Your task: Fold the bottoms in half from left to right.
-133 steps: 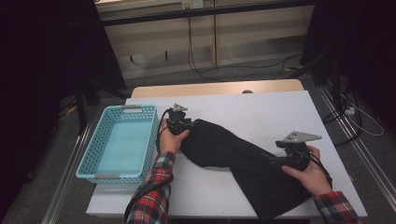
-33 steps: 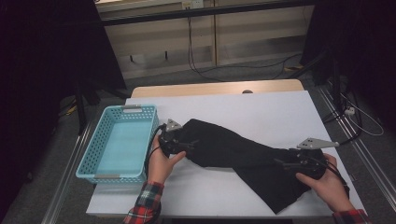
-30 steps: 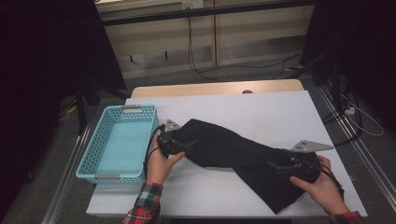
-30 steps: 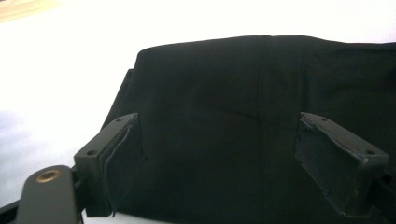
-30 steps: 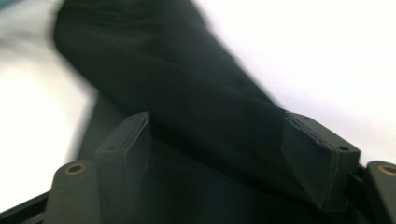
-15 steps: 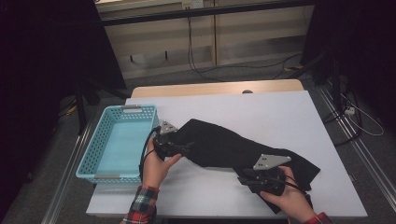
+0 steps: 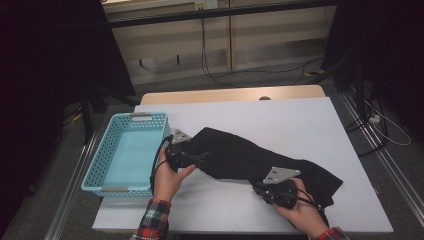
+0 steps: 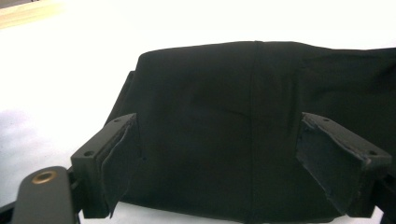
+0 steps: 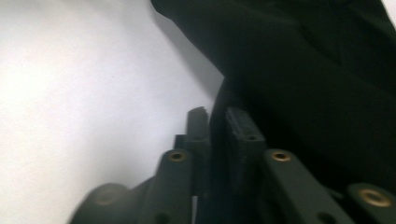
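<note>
The black garment (image 7: 260,162) lies on the table (image 7: 300,120), its long axis running from upper left near the blue basket (image 7: 107,165) down to lower right. My left gripper (image 7: 192,155) sits at the upper-left end, jaws wide, the folded cloth between the pads but not pinched (both pads stand clear). My right gripper (image 7: 260,189) is at the near edge toward the lower-right end; its jaws have just been closing and now pinch a fold of cloth. I judge the fold turns on that diagonal.
</note>
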Demonstrator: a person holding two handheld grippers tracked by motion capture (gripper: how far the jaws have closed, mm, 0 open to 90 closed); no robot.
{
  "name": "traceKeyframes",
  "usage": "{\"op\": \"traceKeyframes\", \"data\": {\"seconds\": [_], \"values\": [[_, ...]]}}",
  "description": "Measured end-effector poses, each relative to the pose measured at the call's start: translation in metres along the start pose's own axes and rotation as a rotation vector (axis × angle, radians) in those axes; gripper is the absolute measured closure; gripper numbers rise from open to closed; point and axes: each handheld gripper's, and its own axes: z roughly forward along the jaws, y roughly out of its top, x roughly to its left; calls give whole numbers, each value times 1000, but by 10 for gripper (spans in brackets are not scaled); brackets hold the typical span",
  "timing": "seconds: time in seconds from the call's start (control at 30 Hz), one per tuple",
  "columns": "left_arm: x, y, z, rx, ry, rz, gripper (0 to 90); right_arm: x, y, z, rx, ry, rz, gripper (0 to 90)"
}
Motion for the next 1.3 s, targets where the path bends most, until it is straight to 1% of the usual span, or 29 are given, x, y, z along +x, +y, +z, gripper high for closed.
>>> {"op": "traceKeyframes", "data": {"seconds": [0.07,0.13,0.17,0.23,0.3,0.37,0.47,0.5,0.53,0.57,0.6,0.67,0.73,0.77,0.8,0.87,0.9,0.93,0.97,1.0,1.03,1.07,1.1,1.13,1.17,1.2,1.23,1.27,1.3], "values": [[-1,0,0,-4,1,1,146,-1,1,0,3,1,1,861],[-1,1,0,-1,-2,12,146,-3,0,0,-2,9,7,882],[-1,1,-1,5,0,25,146,-3,-1,-1,-5,8,5,884],[-1,0,0,-5,-1,9,146,-2,-1,-3,-6,18,5,891],[-1,0,1,2,-7,9,146,-2,-2,-6,-4,45,10,894],[0,1,2,0,-9,6,146,0,-5,-9,0,50,-1,895],[-1,1,4,10,-17,13,147,1,-8,-16,7,70,2,897],[-2,1,5,15,-15,27,147,1,-9,-18,10,79,4,897],[-2,2,5,14,-18,24,147,2,-11,-21,16,88,-3,897],[-2,2,5,6,-18,14,147,2,-12,-23,20,86,-11,897],[-2,2,5,5,-14,21,147,2,-13,-26,25,91,-15,897],[-3,3,5,0,-20,11,147,0,-14,-29,17,91,-9,897],[-4,3,6,2,-20,19,148,-3,-15,-31,6,85,2,892],[-4,3,6,4,-25,17,148,-4,-15,-31,-2,80,11,863],[-4,3,5,16,-25,31,148,-4,-14,-30,-12,72,22,790],[-4,3,6,13,-27,32,148,-3,-13,-26,-16,43,26,635],[-4,3,6,14,-27,33,148,-1,-12,-23,-15,32,24,604],[-4,3,6,12,-24,32,148,0,-10,-21,-12,34,17,582],[-5,3,6,12,-23,32,148,2,-9,-18,-10,27,9,541],[-5,3,6,13,-24,32,148,3,-8,-16,2,9,-5,540],[-5,3,6,16,-27,32,148,4,-8,-13,21,-16,-28,529],[-5,3,6,18,-28,36,148,3,-8,-11,17,-19,-26,516],[-5,3,6,17,-24,39,148,0,-7,-10,18,-13,-11,532],[-5,3,6,15,-21,44,148,-2,-7,-10,16,-22,-15,554],[-5,3,6,19,-27,39,148,-5,-7,-10,17,-29,-14,552],[-5,3,5,16,-24,37,149,-8,-6,-9,18,-37,-7,551],[-6,3,5,11,-26,26,148,-10,-6,-9,20,-45,-2,556],[-6,3,5,5,-24,25,149,-13,-6,-9,20,-55,2,583],[-5,3,5,5,-21,33,149,-16,-6,-9,19,-57,11,635]]}}
